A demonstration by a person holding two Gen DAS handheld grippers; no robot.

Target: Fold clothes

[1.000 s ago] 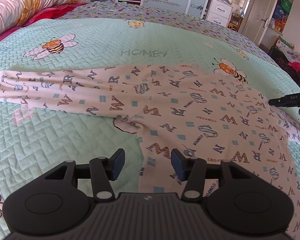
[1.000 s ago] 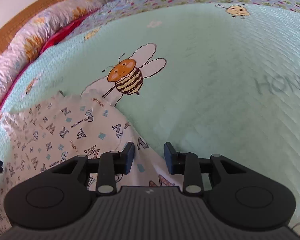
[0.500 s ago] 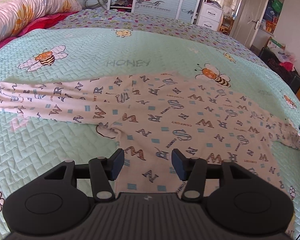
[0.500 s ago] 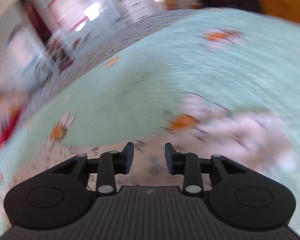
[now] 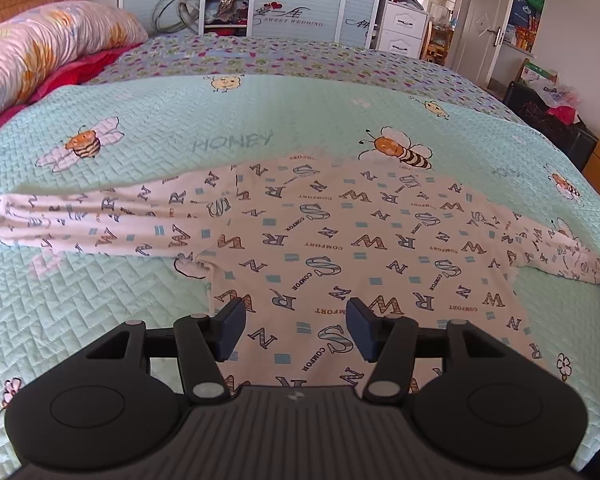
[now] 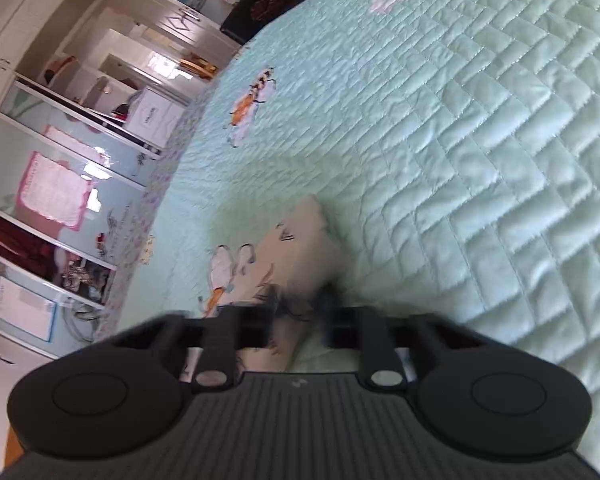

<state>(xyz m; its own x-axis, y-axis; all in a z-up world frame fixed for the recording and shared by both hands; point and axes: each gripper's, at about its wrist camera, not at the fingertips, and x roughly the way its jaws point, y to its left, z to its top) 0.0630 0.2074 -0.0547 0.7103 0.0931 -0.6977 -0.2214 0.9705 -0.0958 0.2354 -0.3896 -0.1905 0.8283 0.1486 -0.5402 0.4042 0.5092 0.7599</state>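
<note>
Cotton, cream-white and printed all over with grey letters, the long-sleeved top lies spread flat across the middle of the bed, both sleeves stretched out sideways and its lower body running toward the near edge under the left gripper. That gripper hangs above the cloth with its jaws apart and widening a little, nothing between them. The right gripper is at the end of the right sleeve; its jaws are closing with the cuff between them, and in the blurred right wrist view they look nearly together on it, so I take the cuff as pinched. From the left wrist view only a dark tip of that tool shows at the sleeve's end near the right edge. By my reading the garment is laid out and the first fold, the right sleeve brought inward, is just beginning. The next move likely calls for a firm hold on the cuff, then lifting it and carrying it across the chest without dragging the body out of shape. Underneath is a mint-green quilted bedspread with bees and the word HONEY, soft and yielding. A floral pillow lies at the head, and wardrobes with pale blue doors line the far wall.
</note>
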